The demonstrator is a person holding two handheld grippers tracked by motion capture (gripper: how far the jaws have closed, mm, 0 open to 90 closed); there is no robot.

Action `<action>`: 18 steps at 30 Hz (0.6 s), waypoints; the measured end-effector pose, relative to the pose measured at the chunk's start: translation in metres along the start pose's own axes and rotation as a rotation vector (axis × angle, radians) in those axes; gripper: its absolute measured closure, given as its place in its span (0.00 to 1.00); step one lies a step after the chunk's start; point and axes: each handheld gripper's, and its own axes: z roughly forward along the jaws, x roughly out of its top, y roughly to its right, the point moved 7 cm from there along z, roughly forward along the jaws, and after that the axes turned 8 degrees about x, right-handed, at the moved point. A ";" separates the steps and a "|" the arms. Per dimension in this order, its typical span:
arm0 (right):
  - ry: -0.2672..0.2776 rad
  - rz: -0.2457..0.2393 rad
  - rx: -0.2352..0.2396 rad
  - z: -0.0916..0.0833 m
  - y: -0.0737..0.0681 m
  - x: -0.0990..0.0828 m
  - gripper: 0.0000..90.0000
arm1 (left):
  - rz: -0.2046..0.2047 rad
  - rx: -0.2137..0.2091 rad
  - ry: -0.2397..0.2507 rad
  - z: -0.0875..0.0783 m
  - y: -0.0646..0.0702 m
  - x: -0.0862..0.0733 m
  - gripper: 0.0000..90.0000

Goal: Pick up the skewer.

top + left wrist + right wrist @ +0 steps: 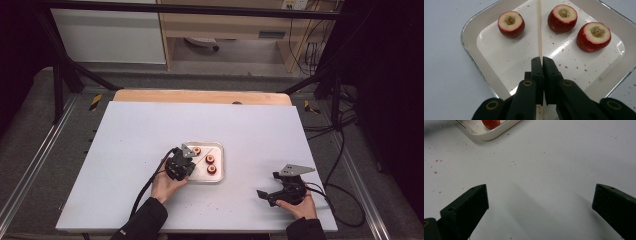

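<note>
Left gripper (541, 60) pinched nearly tight around a thin wooden stick (539, 30), jaws with just a sliver of gap between them. Stick gripped close to its near end, running straight away across the middle of a white tray (471, 47). Held over the tray's near edge by the person's left hand (167, 184), with a black cable trailing back toward the sleeve.

Right gripper (540, 197) spread wide, nothing between the jaws, only bare white table (564, 157) under them. Resting low near the table's front right corner in the right hand (300, 205), well apart from the tray.

Three small red fruits in the tray, each with its top cut flat and a hollow in the pale middle. One fruit (511, 24) left of the stick, two on the other side: a far one (562, 18) and a nearer one (594, 36) (all three upright, none touching the stick or each other). Tiny red crumbs scattered over the tray floor and some on the table beside it.

A corner of the tray and part of one red fruit (491, 123) at the top of the right gripper view.

Beyond the white table, a strip of wooden board (200, 96) along the far edge.
</note>
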 end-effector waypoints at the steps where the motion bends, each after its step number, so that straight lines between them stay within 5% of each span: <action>1: 0.001 0.000 0.001 0.000 0.000 0.000 0.01 | -0.004 0.002 0.000 0.000 0.000 0.000 0.97; 18: 0.002 -0.003 -0.002 0.000 0.000 0.000 0.01 | -0.043 -0.021 0.066 -0.014 -0.004 0.003 0.98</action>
